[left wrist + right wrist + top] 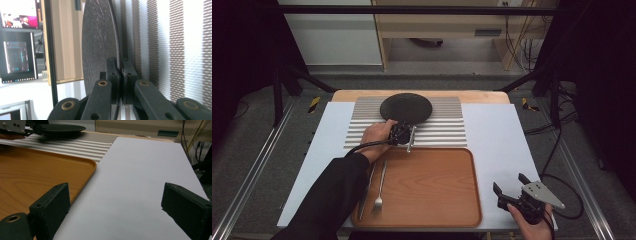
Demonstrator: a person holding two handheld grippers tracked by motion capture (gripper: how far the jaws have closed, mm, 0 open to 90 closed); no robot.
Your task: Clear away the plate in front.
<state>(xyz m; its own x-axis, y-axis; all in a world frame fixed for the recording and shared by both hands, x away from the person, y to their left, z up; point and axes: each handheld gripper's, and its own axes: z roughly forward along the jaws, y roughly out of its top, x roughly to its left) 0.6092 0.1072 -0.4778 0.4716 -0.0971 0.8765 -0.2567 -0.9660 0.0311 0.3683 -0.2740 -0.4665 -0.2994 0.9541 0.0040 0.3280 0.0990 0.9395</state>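
Observation:
A black round plate [406, 107] lies on the striped mat [442, 125] at the far middle of the table. My left gripper [399, 127] is turned on its side at the plate's near rim. In the left gripper view its jaws [121, 67] are pressed together on the edge of the plate [100, 45]. My right gripper [509, 184] hovers at the front right over the white tabletop, jaws wide apart [120, 200] with nothing between them. The right gripper view has the plate [61, 128] far off at its top left.
A wooden tray [432, 180] sits at the front middle, with a fork [379, 192] and a knife [368, 187] lying along its left side. The tray's edge [82, 180] runs just left of my right gripper. Bare white tabletop [497, 135] spreads to the right.

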